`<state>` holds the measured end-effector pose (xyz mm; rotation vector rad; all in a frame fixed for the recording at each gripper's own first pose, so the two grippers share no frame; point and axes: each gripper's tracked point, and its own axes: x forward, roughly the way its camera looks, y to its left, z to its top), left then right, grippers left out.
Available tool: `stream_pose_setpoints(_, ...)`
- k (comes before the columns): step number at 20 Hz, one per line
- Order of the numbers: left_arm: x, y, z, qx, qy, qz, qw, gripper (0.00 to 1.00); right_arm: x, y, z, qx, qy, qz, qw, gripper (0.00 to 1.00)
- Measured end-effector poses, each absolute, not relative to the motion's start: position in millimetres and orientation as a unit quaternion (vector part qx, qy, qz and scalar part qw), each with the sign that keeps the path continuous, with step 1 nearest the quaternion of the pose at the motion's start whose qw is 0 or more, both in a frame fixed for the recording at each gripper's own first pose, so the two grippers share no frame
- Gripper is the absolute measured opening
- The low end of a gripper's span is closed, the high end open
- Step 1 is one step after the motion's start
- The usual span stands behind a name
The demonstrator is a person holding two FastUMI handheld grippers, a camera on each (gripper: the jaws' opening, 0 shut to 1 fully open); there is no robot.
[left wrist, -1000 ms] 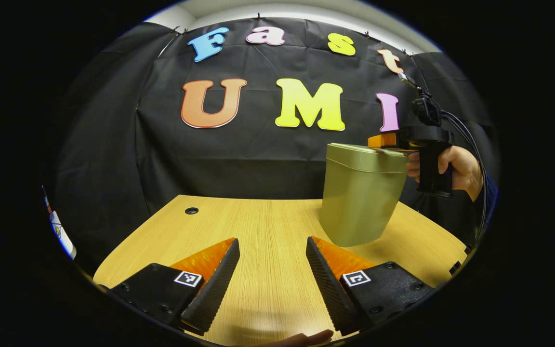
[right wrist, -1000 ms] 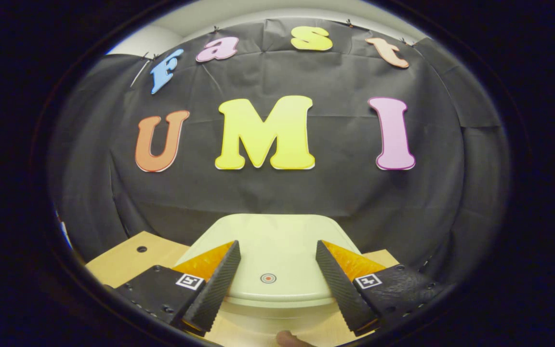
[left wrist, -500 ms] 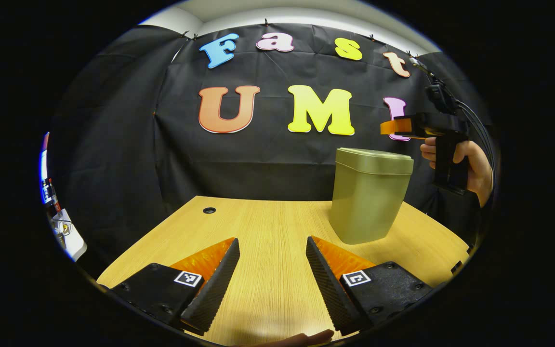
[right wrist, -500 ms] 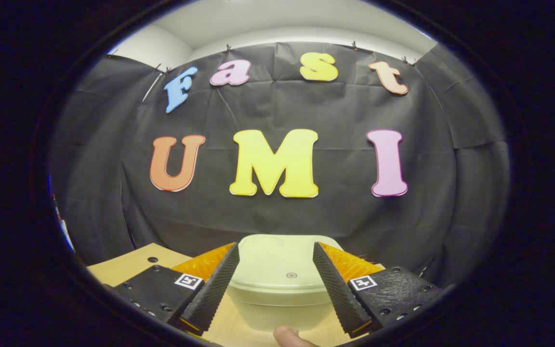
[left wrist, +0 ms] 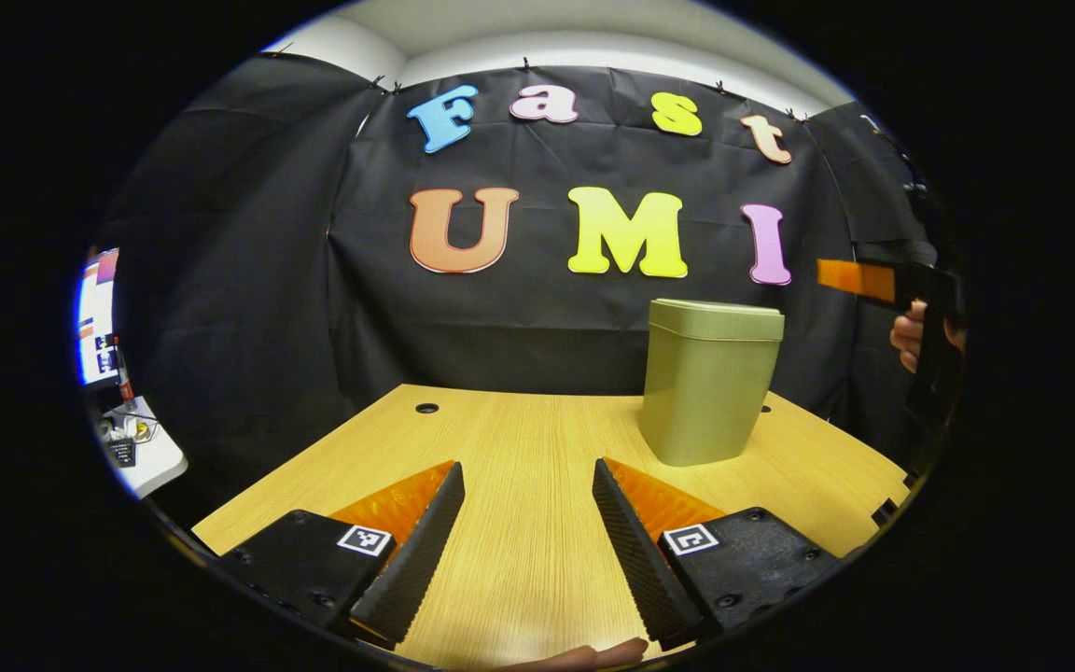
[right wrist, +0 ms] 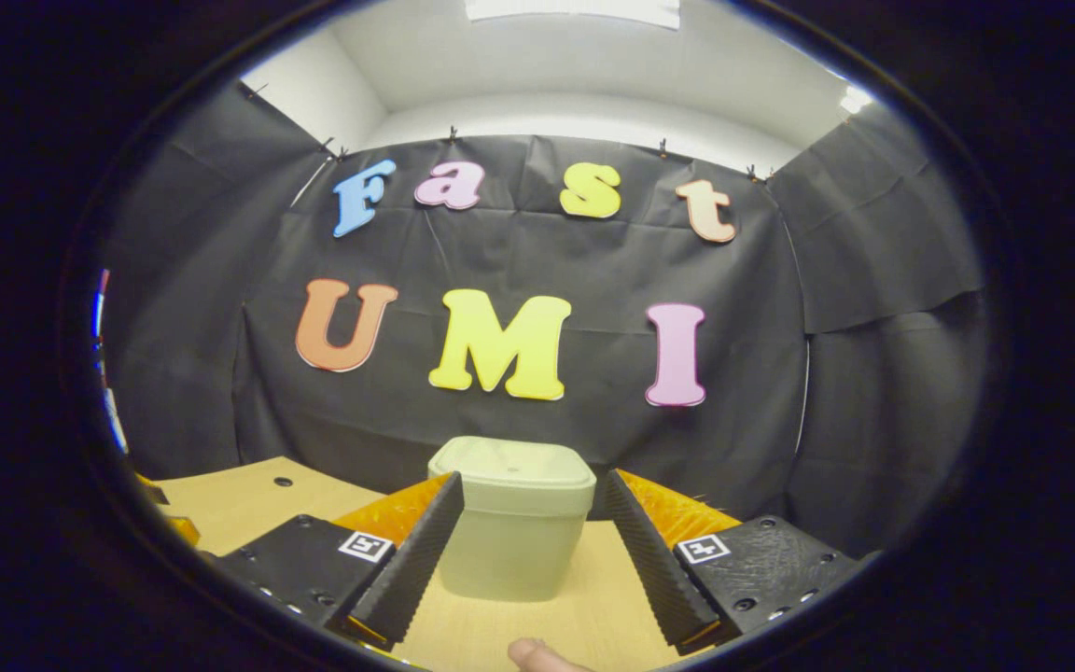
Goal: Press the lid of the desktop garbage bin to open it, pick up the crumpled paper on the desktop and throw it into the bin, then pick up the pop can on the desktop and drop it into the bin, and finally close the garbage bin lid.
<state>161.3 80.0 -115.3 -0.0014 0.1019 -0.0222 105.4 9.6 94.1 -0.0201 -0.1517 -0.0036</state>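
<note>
The green garbage bin (left wrist: 710, 383) stands upright on the wooden table (left wrist: 519, 439), right of centre, with its lid (left wrist: 717, 318) down. In the right gripper view the same bin (right wrist: 514, 523) sits ahead, its lid (right wrist: 511, 464) flat and closed. My left gripper (left wrist: 526, 546) hovers low over the table, open, with nothing between its fingers. My right gripper (right wrist: 530, 555) is open too, held back from the bin and above the table. In the left gripper view the right gripper (left wrist: 873, 280) appears at the far right, held by a hand (left wrist: 911, 336).
A cable hole (left wrist: 426, 408) marks the table's far left. The table's right edge (left wrist: 883, 476) lies close behind the bin. A white side surface with small items (left wrist: 132, 448) stands beyond the table at the left.
The right gripper has lifted off the bin lid and drawn back and away to the right. The left gripper has also pulled back, so the bin looks smaller. The lid stays down.
</note>
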Motion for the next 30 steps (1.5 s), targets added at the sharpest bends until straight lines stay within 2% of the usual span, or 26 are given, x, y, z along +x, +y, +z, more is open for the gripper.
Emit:
stream_pose_setpoints(4,139.5,73.1,-99.8,0.001,0.021,-0.007,1.0,0.9,41.6,19.1,53.5,0.006,-0.05,0.016,0.999,0.98)
stream_pose_setpoints(5,134.7,66.2,-99.1,-0.002,0.023,-0.013,1.0,0.9,27.8,19.3,46.8,0.012,-0.047,0.019,0.999,0.95)
stream_pose_setpoints(6,131.6,56.4,-98.2,-0.004,0.023,-0.023,0.999,0.9,15.5,17.2,41.8,0.015,-0.044,0.019,0.999,0.98)
stream_pose_setpoints(7,127.4,48.0,-95.9,-0.003,0.022,-0.031,0.999,0.9,6.0,13.3,38.0,0.015,-0.044,0.015,0.999,0.94)
stream_pose_setpoints(11,120.5,27.2,-92.3,0.005,0.014,-0.049,0.999,0.9,-15.1,11.0,19.5,0.012,-0.035,0.019,0.999,0.95)
stream_pose_setpoints(18,118.2,14.8,-96.2,0.009,0.02,-0.063,0.998,0.9,-11.7,24.2,5.5,0.003,-0.021,0.036,0.999,0.97)
stream_pose_setpoints(19,119.5,16.6,-97.2,0.006,0.023,-0.061,0.998,0.91,-9.5,25.9,3.0,-0.001,-0.016,0.036,0.999,0.95)
stream_pose_setpoints(20,120.8,20.1,-98.7,0.004,0.026,-0.058,0.998,0.91,-8.6,27.4,2.5,-0.004,-0.017,0.037,0.999,0.98)
stream_pose_setpoints(22,121.7,26.0,-100.5,0.001,0.03,-0.049,0.998,0.91,-8.4,32.1,2.2,-0.006,-0.018,0.042,0.999,0.95)
stream_pose_setpoints(27,123.9,29.7,-101.3,0.001,0.031,-0.042,0.999,0.91,-5.9,33.2,-3.4,-0.016,-0.012,0.043,0.999,0.95)
stream_pose_setpoints(28,123.6,28.5,-101.6,0.001,0.033,-0.044,0.998,0.91,-5.2,33.3,-6.1,-0.013,-0.009,0.044,0.999,0.98)
stream_pose_setpoints(30,123.8,27.6,-102.7,0.004,0.034,-0.047,0.998,0.91,-4.9,34.6,-8.6,-0.004,-0.003,0.049,0.999,0.95)
